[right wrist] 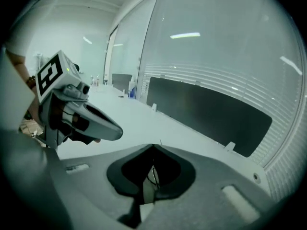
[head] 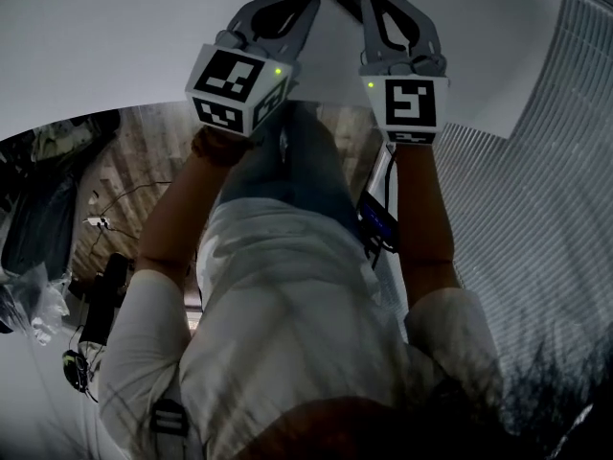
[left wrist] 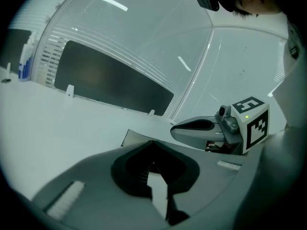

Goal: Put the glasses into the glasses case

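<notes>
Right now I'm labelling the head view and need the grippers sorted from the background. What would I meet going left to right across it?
plastic bag on the floor → left gripper → right gripper → slatted blind

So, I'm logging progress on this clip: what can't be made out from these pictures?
Glasses and case: in no view; the head view's top edge cuts off the table.
Flat dark thing, left gripper view: only a corner shows past the shut left gripper.
Thin dark line inside the shut right gripper, right gripper view: too small to name.
Small items far down the table, right gripper view: too small.
</notes>
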A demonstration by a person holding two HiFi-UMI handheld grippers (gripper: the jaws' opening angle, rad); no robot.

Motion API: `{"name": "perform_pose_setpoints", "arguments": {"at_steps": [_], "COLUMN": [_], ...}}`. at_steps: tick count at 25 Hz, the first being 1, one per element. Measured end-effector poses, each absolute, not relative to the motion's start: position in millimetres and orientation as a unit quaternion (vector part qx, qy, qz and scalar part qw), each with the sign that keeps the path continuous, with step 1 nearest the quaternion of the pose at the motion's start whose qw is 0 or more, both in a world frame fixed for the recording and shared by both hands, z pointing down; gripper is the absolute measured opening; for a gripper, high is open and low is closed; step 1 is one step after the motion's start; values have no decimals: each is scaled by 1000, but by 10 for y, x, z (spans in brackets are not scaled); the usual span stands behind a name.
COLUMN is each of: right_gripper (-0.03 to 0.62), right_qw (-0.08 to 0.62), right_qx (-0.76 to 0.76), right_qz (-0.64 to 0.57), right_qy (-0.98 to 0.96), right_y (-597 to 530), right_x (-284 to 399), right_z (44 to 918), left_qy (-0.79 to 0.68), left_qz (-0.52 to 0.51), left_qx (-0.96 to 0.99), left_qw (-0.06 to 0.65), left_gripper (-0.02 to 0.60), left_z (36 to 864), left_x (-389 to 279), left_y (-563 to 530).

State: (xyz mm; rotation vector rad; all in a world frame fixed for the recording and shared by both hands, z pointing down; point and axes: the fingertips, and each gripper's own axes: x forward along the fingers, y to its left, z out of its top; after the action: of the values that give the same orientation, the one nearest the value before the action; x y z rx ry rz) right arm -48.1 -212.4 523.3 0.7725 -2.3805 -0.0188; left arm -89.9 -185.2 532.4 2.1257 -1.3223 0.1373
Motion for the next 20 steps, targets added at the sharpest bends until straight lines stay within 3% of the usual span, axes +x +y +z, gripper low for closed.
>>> {"name": "perform_pose_setpoints", "arguments": {"at_steps": [20], "right_gripper": [2], "right_qw": [176], "right_qx": [389], "right_qz": [-22], "right_qy": [-904], "right_y": [-1408], "right_x": [535], "right_z": [2541], "left_qy": [-451], "left_qz": [-14], "left_qx": [872], "left_qw": [188], "left_gripper": [0], "left_z": [2794], "left_x": [-304], "left_y": [-1302]}}
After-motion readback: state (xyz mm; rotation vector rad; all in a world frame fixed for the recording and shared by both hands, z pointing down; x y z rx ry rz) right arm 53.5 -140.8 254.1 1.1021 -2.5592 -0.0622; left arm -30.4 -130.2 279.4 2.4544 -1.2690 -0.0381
